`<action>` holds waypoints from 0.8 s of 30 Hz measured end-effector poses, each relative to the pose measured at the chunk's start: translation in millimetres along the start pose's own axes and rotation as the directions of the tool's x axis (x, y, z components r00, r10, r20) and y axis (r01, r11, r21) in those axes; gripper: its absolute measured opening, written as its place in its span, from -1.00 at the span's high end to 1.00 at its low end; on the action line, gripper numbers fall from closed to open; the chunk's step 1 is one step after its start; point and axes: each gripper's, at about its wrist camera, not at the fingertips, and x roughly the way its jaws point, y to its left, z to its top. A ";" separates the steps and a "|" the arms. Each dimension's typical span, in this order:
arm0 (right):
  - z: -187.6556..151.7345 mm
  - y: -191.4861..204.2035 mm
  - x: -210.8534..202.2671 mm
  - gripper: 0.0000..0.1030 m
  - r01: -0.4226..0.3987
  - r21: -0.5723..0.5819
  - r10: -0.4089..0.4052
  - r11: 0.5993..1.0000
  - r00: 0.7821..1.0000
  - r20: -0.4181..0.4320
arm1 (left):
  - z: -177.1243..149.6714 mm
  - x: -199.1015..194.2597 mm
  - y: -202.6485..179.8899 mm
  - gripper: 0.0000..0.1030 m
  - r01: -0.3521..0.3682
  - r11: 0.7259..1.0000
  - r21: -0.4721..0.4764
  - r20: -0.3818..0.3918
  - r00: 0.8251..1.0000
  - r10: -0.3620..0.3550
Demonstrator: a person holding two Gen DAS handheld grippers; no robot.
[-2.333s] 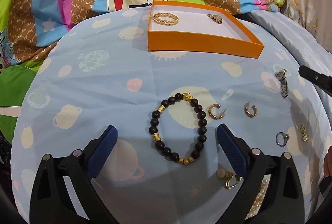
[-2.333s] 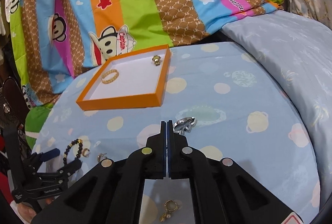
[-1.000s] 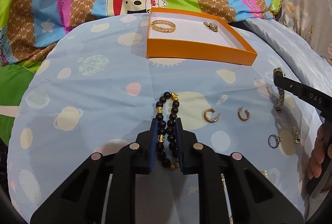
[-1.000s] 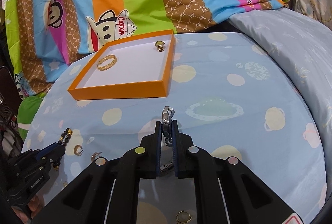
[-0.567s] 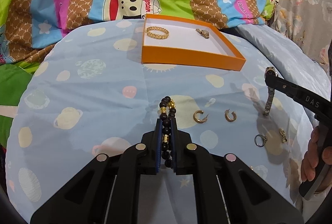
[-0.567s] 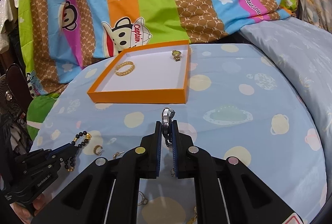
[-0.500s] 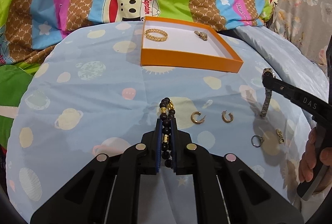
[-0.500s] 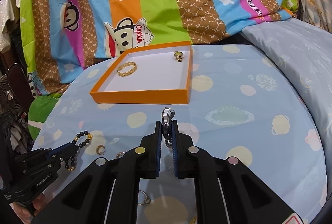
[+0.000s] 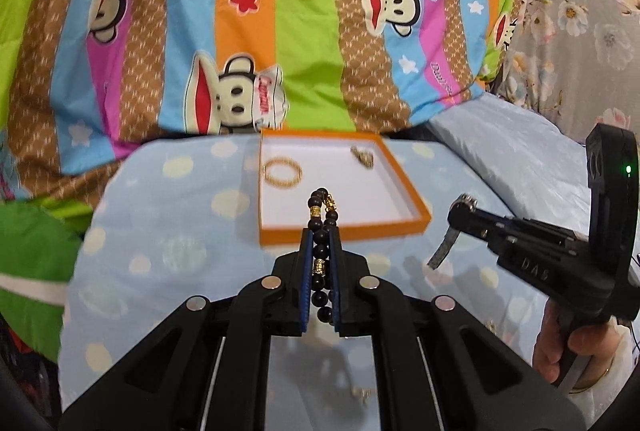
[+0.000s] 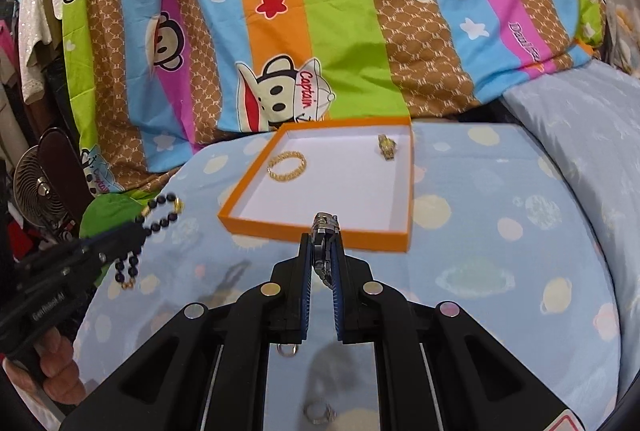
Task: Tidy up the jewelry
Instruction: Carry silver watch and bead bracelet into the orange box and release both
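Observation:
My left gripper (image 9: 320, 235) is shut on a dark bead bracelet (image 9: 322, 209) with gold beads and holds it in the air just before the orange tray (image 9: 344, 229). It also shows in the right wrist view (image 10: 158, 215), hanging from the left gripper (image 10: 132, 237). My right gripper (image 10: 323, 243) is shut on a silver chain bracelet (image 10: 325, 225), lifted near the tray's front edge (image 10: 316, 233); in the left wrist view it dangles (image 9: 444, 247) from that gripper (image 9: 460, 213). In the tray lie a gold bracelet (image 10: 287, 161) and a small gold piece (image 10: 386, 146).
Rings lie on the light blue spotted sheet below my right gripper, one (image 10: 288, 349) and another (image 10: 318, 411). A striped monkey-print quilt (image 10: 320, 11) rises behind the tray. A small fan (image 10: 38, 187) stands at the far left.
Both grippers have risen off the sheet with their bracelets and moved toward the tray. The loose earrings and rings have dropped out of the left wrist view.

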 end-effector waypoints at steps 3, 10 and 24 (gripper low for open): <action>22.1 -2.8 13.8 0.84 -0.006 0.003 0.006 1.000 1.000 -0.001 | 23.6 20.1 2.1 0.87 0.019 1.000 -0.008 -0.005 1.000 -0.019; 48.9 -30.6 69.8 0.84 0.015 0.058 -0.011 0.998 0.997 -0.073 | 34.6 99.8 15.8 0.87 0.044 0.997 -0.059 -0.121 0.991 -0.050; 64.5 -51.3 153.8 0.66 0.089 -0.010 -0.090 0.996 0.986 -0.138 | 20.8 169.3 38.2 0.83 -0.033 0.997 -0.064 -0.194 0.981 0.020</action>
